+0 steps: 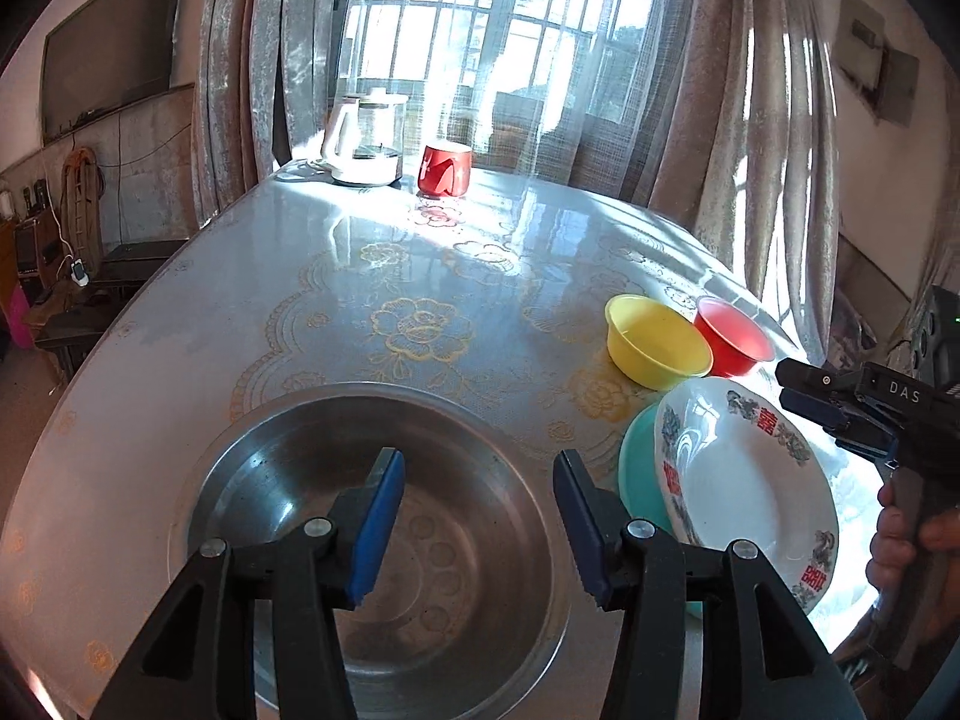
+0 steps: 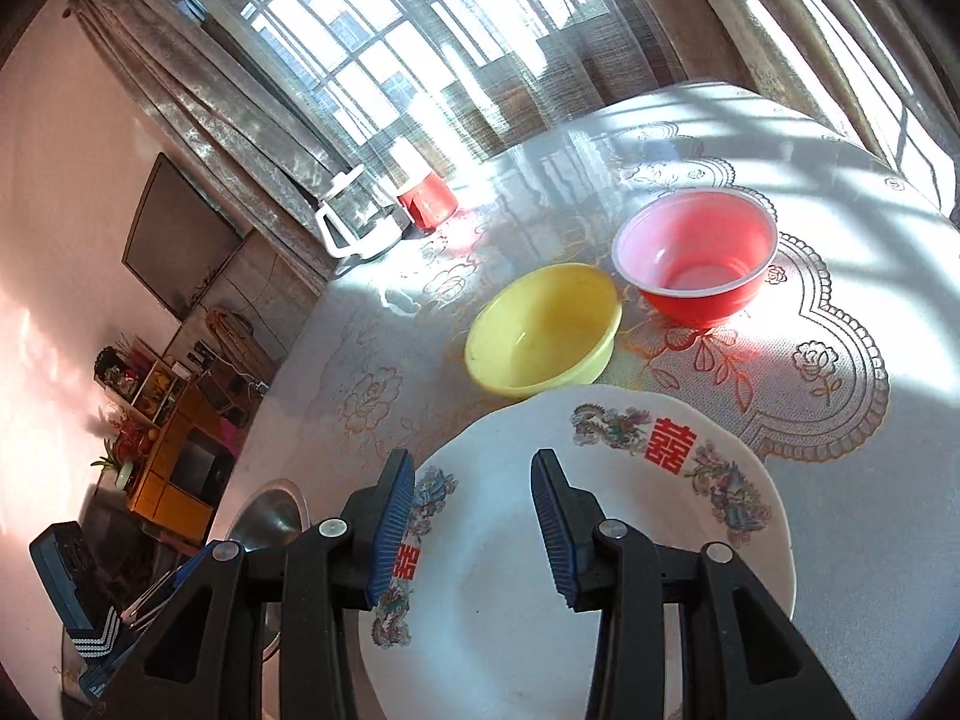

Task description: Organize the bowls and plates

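Right tool spread, empty, poised directly over white plate — nearer than left tool, likewise spread, empty over steel basin.

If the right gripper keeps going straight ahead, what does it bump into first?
Probably the white plate: the open right gripper hangs just over it. Past the plate sits the yellow bowl, though depth is hard to judge.

Bright window backlight, glare on table; fisheye-curved edges.
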`<state>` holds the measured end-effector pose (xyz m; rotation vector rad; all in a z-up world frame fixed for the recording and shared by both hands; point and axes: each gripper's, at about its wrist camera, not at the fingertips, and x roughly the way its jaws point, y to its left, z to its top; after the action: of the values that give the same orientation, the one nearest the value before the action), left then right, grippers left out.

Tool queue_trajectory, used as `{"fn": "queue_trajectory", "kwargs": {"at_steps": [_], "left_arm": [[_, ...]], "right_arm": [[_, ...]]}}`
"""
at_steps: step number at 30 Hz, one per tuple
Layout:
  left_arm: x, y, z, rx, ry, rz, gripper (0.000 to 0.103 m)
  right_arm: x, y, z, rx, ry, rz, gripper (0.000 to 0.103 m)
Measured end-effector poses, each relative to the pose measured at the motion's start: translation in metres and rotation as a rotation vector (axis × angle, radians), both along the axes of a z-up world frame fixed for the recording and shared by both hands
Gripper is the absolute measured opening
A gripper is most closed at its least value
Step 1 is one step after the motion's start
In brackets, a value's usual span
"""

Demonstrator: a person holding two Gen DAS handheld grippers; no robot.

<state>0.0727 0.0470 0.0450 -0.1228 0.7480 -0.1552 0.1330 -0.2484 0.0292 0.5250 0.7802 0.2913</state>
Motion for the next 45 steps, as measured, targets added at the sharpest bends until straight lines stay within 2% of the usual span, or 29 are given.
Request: {"fn": "queue_trajectory", "kwargs": {"at_steps": [6,10,12,14,16,19,21,23,25,27,30,33,35,45], "left_arm": [[0.04,-0.03,0.004,0.017,0.033,-0.01,0.053],[0.069,-0.043,0.0,-0.038,0.089,-0.041,0.052],[0.082,-0.051,-0.002,-0.062,0.099,-0.059,0.054],[0.096,-0.056,-0.005,-0.094,0.117,-0.062,0.06],[0.108,-0.06,-0.008,-0.134,0.127,-0.065,0.06],[0.127,-0.067,-0.013,-0.148,0.149,-0.056,0.06],[0.139,-0.073,-0.016,-0.134,0.154,-0.051,0.057],[0.15,-0.077,-0.022,-0.17,0.191,-0.076,0.054],[0.161,-0.081,-0.027,-0.212,0.225,-0.086,0.047],[0.17,-0.087,-0.034,-0.22,0.251,-0.086,0.039],[0.182,-0.094,-0.041,-0.258,0.275,-0.101,0.039],[0.187,-0.102,-0.048,-0.269,0.297,-0.124,0.03],[0.187,-0.108,-0.051,-0.268,0.304,-0.144,0.028],[0.174,-0.104,-0.032,-0.216,0.221,-0.16,0.026]], "right_arm": [[0.029,-0.018,-0.006,0.001,0.034,-0.048,0.041],[0.048,-0.02,-0.013,-0.05,0.071,-0.053,0.04],[0.06,-0.02,-0.017,-0.052,0.09,-0.057,0.038],[0.071,-0.021,-0.022,-0.036,0.118,-0.056,0.038],[0.08,-0.021,-0.026,-0.028,0.139,-0.063,0.038],[0.091,-0.02,-0.033,-0.046,0.172,-0.075,0.038],[0.097,-0.02,-0.038,-0.041,0.186,-0.071,0.037],[0.101,-0.019,-0.042,-0.05,0.199,-0.072,0.032],[0.104,-0.017,-0.044,-0.06,0.202,-0.068,0.028],[0.107,-0.015,-0.046,-0.077,0.208,-0.067,0.027],[0.11,-0.014,-0.048,-0.097,0.214,-0.066,0.023],[0.114,-0.012,-0.051,-0.119,0.221,-0.057,0.02],[0.115,-0.009,-0.051,-0.122,0.219,-0.046,0.018],[0.114,0.0,-0.046,-0.13,0.197,-0.021,0.018]]}}
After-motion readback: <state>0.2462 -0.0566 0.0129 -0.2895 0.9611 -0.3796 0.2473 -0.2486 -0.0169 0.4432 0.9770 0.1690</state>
